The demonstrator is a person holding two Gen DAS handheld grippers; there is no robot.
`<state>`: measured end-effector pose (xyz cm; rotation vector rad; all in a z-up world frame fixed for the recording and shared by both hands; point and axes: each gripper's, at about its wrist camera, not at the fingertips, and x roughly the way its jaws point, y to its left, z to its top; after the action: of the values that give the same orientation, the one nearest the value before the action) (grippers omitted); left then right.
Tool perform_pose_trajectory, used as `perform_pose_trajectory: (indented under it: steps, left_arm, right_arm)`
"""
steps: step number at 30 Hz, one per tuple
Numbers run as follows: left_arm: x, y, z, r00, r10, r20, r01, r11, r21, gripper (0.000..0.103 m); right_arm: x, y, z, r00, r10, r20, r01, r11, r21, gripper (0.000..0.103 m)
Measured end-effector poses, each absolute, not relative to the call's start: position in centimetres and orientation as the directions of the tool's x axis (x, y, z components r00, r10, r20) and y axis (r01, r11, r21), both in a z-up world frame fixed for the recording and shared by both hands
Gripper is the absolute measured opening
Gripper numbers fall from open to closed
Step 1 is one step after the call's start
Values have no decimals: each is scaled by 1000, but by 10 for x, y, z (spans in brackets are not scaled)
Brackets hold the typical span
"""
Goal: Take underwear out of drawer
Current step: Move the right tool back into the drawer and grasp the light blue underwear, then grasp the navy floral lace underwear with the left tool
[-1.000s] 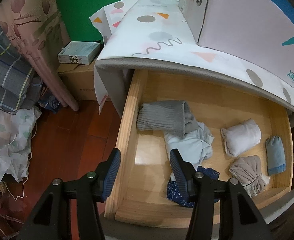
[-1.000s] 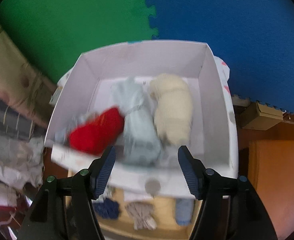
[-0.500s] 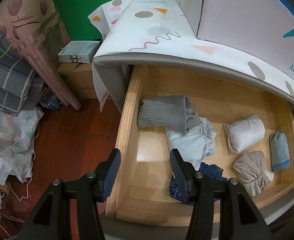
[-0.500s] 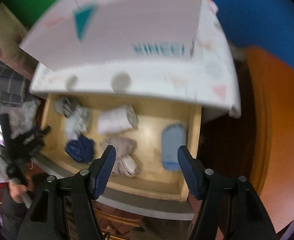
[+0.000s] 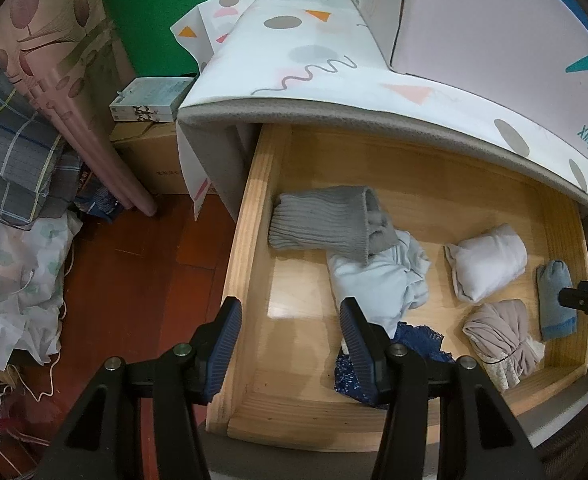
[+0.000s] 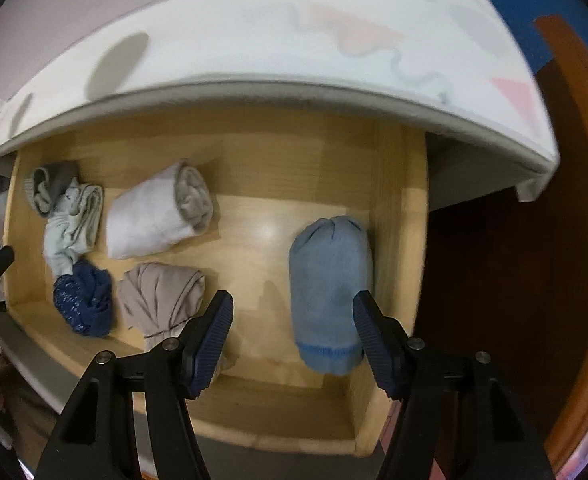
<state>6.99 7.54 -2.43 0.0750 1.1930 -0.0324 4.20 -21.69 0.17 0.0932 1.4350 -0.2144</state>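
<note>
light blue rolled bundle (image 6: 329, 292) lies at the right end of the open wooden drawer (image 6: 393, 208), long side close beside the right wall, darker blue band at its near end. right gripper (image 6: 292, 338) points down over it; fingers apart, have just been closing a little, the bundle between them in view, pads not pressing on it. whether the tips touch anything, cannot tell.

other bundles in the same drawer: white roll (image 6: 158, 216) toward the middle, beige wad (image 6: 162, 296) just in front of it near the front wall, navy lace piece (image 6: 84, 300) left of the beige, pale blue crumpled garment (image 6: 72, 232) behind the navy and touching it, grey ribbed knit (image 5: 325, 220) at the far left, overlapping the pale blue one.

left gripper (image 5: 290, 332) hangs over the drawer's front-left corner, fingers apart, nothing between them; one finger over the left wall, the other over the navy lace.

desk top (image 5: 313, 64) above the drawer carries a patterned white cover and a pale storage box (image 5: 493, 20). beside it: small carton (image 5: 150, 98) on a cardboard box, red-brown wood floor (image 5: 134, 288), plaid bedding (image 5: 10, 152) at left.
</note>
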Motion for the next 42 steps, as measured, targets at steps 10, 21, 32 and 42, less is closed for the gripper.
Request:
perform_pose_trajectory:
  steps: [10, 21, 32, 42]
  left_arm:
    - [70, 73, -26, 365, 12, -931, 70, 997, 40, 52]
    - [68, 70, -27, 362, 12, -932, 76, 996, 42, 52]
    - [69, 65, -29, 341, 3, -940, 94, 995, 37, 52]
    - [73, 53, -45, 237, -60, -970, 172, 985, -19, 52]
  right_arm:
    - [61, -213, -23, 97, -183, -978, 150, 974, -167, 60]
    - [65, -193, -55, 33, -101, -994, 148, 984, -95, 57]
    - [67, -168, -76, -27, -201, -979, 65, 977, -203, 60]
    - [57, -152, -87, -24, -172, -985, 84, 981, -173, 43]
